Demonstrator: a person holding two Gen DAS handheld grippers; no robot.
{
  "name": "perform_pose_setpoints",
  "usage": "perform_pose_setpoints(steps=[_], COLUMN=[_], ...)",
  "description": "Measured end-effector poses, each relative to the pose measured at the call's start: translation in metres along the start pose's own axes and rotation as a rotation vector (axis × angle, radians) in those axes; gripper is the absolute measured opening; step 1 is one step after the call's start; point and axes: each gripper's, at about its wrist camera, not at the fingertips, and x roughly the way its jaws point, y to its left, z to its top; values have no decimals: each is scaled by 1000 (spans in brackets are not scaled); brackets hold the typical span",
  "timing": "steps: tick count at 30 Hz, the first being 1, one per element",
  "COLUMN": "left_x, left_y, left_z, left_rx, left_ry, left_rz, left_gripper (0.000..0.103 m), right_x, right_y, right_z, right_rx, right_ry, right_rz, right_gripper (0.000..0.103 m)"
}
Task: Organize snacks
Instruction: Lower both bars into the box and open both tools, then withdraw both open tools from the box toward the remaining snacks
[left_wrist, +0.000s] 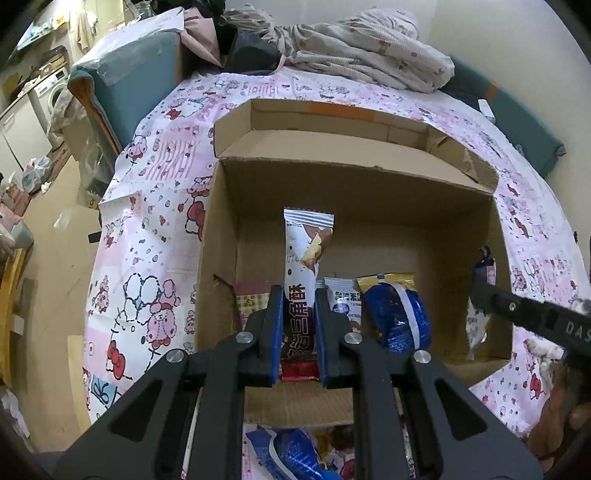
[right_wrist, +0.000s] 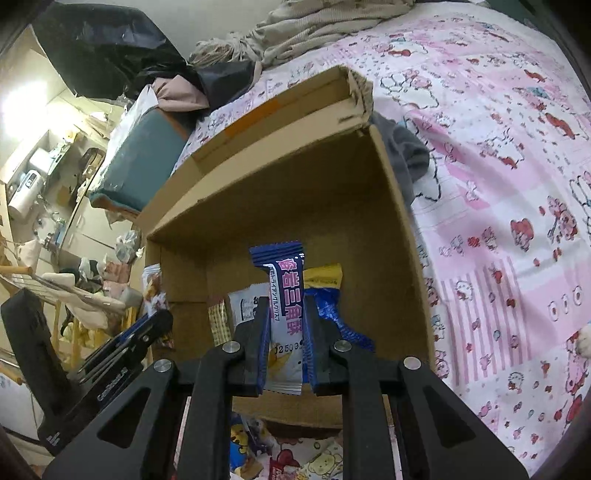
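We hold two snack packets over an open brown cardboard box (left_wrist: 369, 192) that sits on a bed with a pink cartoon-print sheet (left_wrist: 155, 206). Our left gripper (left_wrist: 299, 321) has its fingers closed narrow on a long white-and-brown wafer packet (left_wrist: 306, 258), whose long axis runs straight ahead, beyond the fingertips. Our right gripper (right_wrist: 284, 332) pinches a long white-and-purple wafer packet (right_wrist: 286, 288) the same way, its free end pointing into the box. The box floor lies ahead of and below both sets of fingers. Already inside, just right of the left fingers, are a white-and-blue pouch (left_wrist: 341, 299) and a shiny blue bag with a gold seal (left_wrist: 399, 317); these crowd the near wall. More loose packets (left_wrist: 291, 454) lie on the sheet beneath the left fingers. Neither hand seems nearer; the drop looks easiest toward the bare far floor.
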Motion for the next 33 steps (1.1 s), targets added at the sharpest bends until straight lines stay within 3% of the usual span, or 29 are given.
perform_pose_setpoints(steps=[17, 20, 22, 23, 25, 27, 33], left_x=[5, 2, -2, -4, -7, -10, -17], left_y=[-4, -2, -1, -1, 0, 2, 5], left_z=[5, 6, 7, 7, 7, 8, 7], left_rx=[6, 4, 6, 8, 5, -9, -14], left_ry=[24, 22, 16, 16, 21, 21, 25], left_rz=[-3, 1, 0, 5, 14, 13, 26], left_gripper=[15, 31, 47, 50, 70, 76, 76], right_x=[-6, -8, -10, -12, -18, -20, -24], right_y=[8, 9, 8, 7, 6, 7, 7], right_z=[-1, 1, 1, 1, 2, 2, 2], right_rx=[-13, -17, -7, 0, 11, 9, 19], right_ry=[-33, -39, -46, -54, -86, -95, -96], right_rz=[22, 20, 20, 24, 25, 23, 40], right_gripper=[21, 26, 38, 56, 75, 76, 76])
